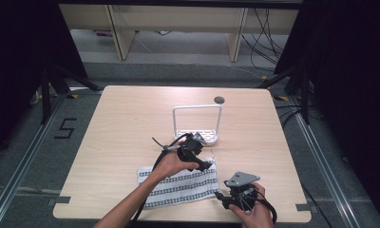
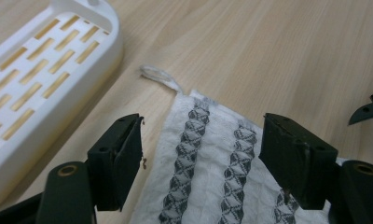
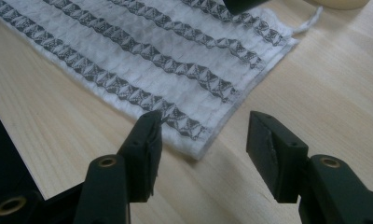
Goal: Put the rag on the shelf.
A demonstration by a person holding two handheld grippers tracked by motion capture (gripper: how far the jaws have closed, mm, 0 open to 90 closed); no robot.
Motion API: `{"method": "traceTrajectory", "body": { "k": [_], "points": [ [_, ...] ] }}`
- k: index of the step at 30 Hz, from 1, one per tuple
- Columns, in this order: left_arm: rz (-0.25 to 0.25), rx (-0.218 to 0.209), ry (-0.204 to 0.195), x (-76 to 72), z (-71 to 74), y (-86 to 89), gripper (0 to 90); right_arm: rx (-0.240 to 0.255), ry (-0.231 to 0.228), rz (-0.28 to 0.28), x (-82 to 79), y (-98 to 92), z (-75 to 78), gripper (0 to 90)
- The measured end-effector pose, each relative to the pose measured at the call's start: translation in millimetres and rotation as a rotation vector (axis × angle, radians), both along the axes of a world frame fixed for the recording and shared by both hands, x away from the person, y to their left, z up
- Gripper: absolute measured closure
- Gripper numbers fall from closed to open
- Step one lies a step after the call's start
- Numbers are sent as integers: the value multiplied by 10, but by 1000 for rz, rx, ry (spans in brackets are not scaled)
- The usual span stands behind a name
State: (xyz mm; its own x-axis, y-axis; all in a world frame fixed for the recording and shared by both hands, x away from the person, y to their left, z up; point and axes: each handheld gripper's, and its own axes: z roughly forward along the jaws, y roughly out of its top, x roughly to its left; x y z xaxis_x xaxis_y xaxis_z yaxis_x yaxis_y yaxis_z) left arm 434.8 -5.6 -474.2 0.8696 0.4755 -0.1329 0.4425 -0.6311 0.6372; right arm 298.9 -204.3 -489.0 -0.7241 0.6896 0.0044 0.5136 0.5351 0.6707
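Towel (image 1: pixel 178 185) lies flat at the table's near edge. Your left gripper (image 2: pixel 201 154) is spread over its far corner by the rack (image 2: pixel 44 79); your right gripper (image 3: pixel 201 154) is spread at the near corner. Risk: pads may skid off the thin hem, or only one corner lifts.

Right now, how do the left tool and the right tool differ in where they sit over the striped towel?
The left tool straddles the striped towel's far corner, by the hanging loop and the white rack; the right tool stands at the near corner, towards the table edge. The left tool's jaws have towel between them; the right tool's jaws frame the corner tip and bare wood. Both are open, neither gripping.
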Motion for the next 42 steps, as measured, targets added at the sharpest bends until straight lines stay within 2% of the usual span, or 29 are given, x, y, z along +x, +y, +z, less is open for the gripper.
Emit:
{"method": "traceTrajectory", "body": {
  "k": [2, 4, 9, 10, 11, 15, 16, 18, 19, 21, 22, 27, 29, 31, 32, 33, 34, 35, 37, 38, 40, 41, 42],
  "points": [
    [-2, 15, 12, 22, -40, -37, 292, -6, 10, -10, 2, 14, -2, 475],
    [-6, 18, 13, 39, -56, -50, 297, -11, 0, -5, 16, 17, -11, 479],
    [-19, 34, 20, 83, -90, -122, 301, -13, 28, -12, 55, 27, -46, 496],
    [-11, 31, 23, 88, -97, -141, 301, -16, 20, -4, 67, 22, -51, 500],
    [-22, 45, 18, 110, -100, -170, 303, -10, 28, -8, 67, 29, -57, 501],
    [-20, 48, 20, 121, -110, -232, 312, -12, 35, -9, 69, 38, -61, 504],
    [-27, 58, 20, 132, -127, -256, 327, 1, 26, -15, 69, 57, -79, 507],
    [-22, 61, 26, 135, -144, -270, 333, -5, 18, -10, 75, 59, -87, 509],
    [-31, 68, 23, 151, -160, -277, 349, -17, 28, -3, 87, 61, -84, 512],
    [-28, 73, 23, 158, -184, -287, 358, -8, 18, -7, 92, 67, -98, 514],
    [-15, 74, 34, 161, -206, -297, 365, -16, 29, -1, 100, 63, -96, 517],
    [-22, 77, 16, 164, -216, -312, 408, -12, 36, -6, 108, 72, -108, 526],
    [-54, 92, -22, 149, -215, -319, 458, -17, 41, -8, 117, 84, -138, 547],
    [-59, 96, -32, 133, -216, -325, 480, -28, 59, -1, 117, 81, -136, 553],
    [-59, 102, -37, 125, -212, -329, 523, -28, 53, 3, 124, 80, -138, 588],
    [-66, 102, -40, 117, -212, -332, 559, -25, 52, 7, 126, 80, -138, 618],
    [-71, 107, -42, 103, -206, -336, 559, -25, 52, 7, 126, 80, -138, 618],
    [-77, 113, -47, 76, -204, -341, 618, -25, 33, 32, 141, 80, -143, 664],
    [-81, 114, -50, 68, -202, -340, 646, -24, 37, 30, 142, 81, -143, 680],
    [-91, 110, -50, 64, -202, -334, 712, -13, 59, 19, 146, 80, -134, 742],
    [-93, 100, -47, 61, -208, -331, 744, -12, 54, 16, 151, 75, -138, 770],
    [-98, 96, -40, 56, -208, -320, 803, 4, 43, 29, 170, 78, -155, 818],
    [-98, 96, -40, 56, -208, -320, 817, 4, 43, 29, 170, 78, -155, 818]
  ]
}}
